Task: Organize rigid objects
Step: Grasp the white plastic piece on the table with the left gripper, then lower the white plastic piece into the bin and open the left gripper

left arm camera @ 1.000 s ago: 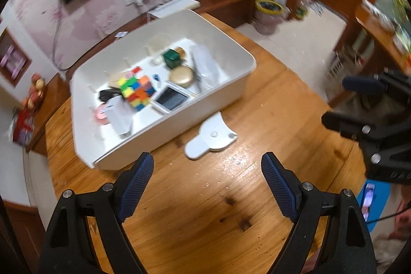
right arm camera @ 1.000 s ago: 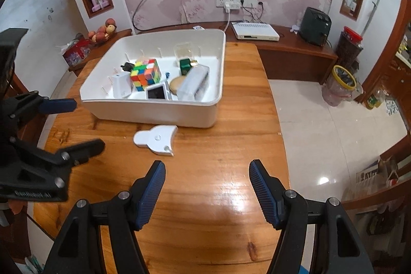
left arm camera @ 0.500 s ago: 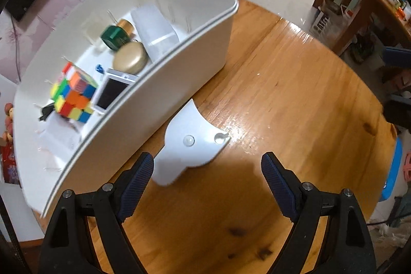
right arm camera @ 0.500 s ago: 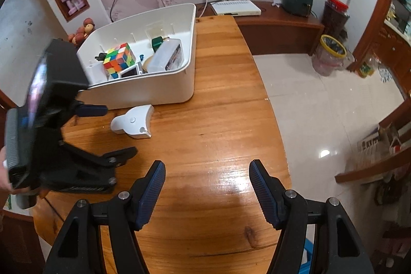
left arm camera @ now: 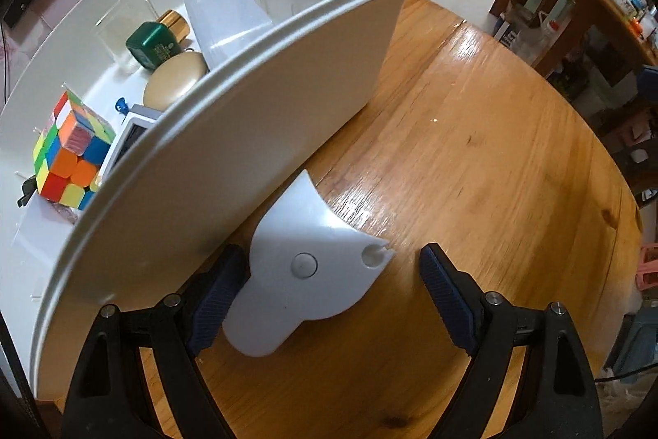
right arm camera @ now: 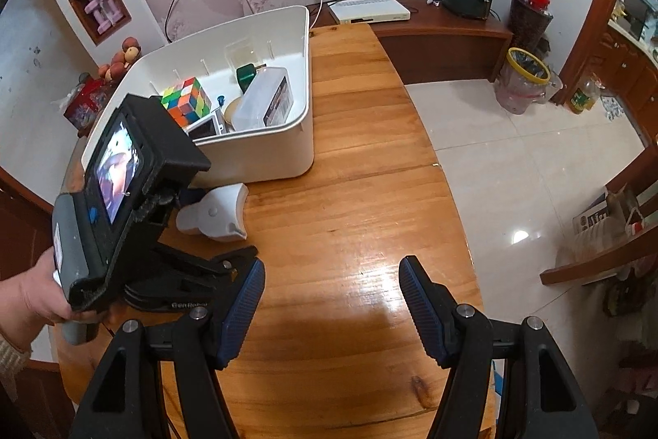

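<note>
Left gripper [left arm camera: 329,299], jaws wide apart, straddles the flat white plastic piece [left arm camera: 306,272] beside the white plastic bin [left arm camera: 263,134]. Right gripper [right arm camera: 331,309] hangs spread apart above the wooden table [right arm camera: 353,217].

The bin's wall [left arm camera: 230,151] hid most of the little screen gadget [left arm camera: 127,136] and half the tan oval thing [left arm camera: 174,83]. From the right wrist, the left gripper's camera housing [right arm camera: 127,192] covered one end of the white plastic piece [right arm camera: 218,212].

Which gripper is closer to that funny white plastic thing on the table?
Left. The left gripper is open right around the white plastic piece, which lies beside the white bin. The right gripper is open over bare table, farther back from it.
</note>
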A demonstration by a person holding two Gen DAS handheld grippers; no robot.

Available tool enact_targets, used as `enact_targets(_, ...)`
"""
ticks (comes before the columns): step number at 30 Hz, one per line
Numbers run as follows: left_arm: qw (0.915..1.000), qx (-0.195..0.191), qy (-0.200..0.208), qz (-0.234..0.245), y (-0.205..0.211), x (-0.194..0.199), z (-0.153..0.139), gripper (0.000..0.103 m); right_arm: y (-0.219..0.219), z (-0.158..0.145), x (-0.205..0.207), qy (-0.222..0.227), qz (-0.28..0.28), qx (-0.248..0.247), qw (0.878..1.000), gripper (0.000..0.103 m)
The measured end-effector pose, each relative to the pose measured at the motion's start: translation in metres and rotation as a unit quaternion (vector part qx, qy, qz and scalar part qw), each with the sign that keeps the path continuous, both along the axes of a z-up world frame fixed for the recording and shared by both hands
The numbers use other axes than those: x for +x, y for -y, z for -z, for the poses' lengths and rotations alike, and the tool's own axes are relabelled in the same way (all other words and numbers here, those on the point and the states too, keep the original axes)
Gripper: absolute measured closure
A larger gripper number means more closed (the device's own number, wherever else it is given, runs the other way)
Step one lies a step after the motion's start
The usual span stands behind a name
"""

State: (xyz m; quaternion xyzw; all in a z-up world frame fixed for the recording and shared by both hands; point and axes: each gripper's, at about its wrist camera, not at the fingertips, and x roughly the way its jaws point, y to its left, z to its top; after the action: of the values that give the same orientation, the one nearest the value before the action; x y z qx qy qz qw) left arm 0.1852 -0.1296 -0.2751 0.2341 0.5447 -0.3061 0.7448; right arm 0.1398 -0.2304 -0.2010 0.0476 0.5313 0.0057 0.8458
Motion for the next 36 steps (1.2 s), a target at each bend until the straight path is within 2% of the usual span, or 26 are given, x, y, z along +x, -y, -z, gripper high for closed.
enact_targets(6, 0.9999, -0.010, 0.005, 0.000, -0.002, 0.000, 0.001, 0.015, -0.003, 0.004, 0.004, -0.006, 0.007, -0.003, 1.000, 0.034)
enact_targets(8, 0.9998, -0.015, 0.008, -0.005, -0.002, -0.001, 0.001, 0.019, -0.003, 0.006, 0.004, -0.008, 0.010, -0.002, 1.000, 0.034)
enact_targets(10, 0.9997, -0.019, 0.012, -0.010, -0.007, 0.000, -0.001, 0.032, -0.003, 0.007, 0.005, -0.011, 0.014, -0.001, 1.000, 0.034)
enact_targets(11, 0.9996, -0.020, 0.013, -0.013, -0.009, 0.003, -0.002, 0.035, -0.003, 0.008, 0.005, -0.011, 0.015, 0.001, 1.000, 0.034)
enact_targets(18, 0.9995, -0.015, 0.011, -0.025, -0.009, 0.002, -0.002, 0.036, -0.008, 0.010, 0.006, -0.011, 0.012, 0.000, 1.000, 0.034)
enact_targets(23, 0.9989, -0.014, -0.005, -0.045, -0.016, -0.010, -0.005, 0.036, -0.012, 0.011, 0.006, -0.011, 0.005, -0.002, 1.000, 0.034)
enact_targets(30, 0.9952, -0.022, -0.024, -0.092, -0.036, -0.020, -0.029, 0.036, -0.013, 0.008, 0.004, -0.008, -0.006, 0.002, 1.000, 0.034)
enact_targets(36, 0.9893, -0.042, -0.016, -0.139, -0.064, -0.018, -0.077, 0.036, -0.011, 0.003, 0.002, 0.000, -0.012, 0.015, 1.000, 0.034)
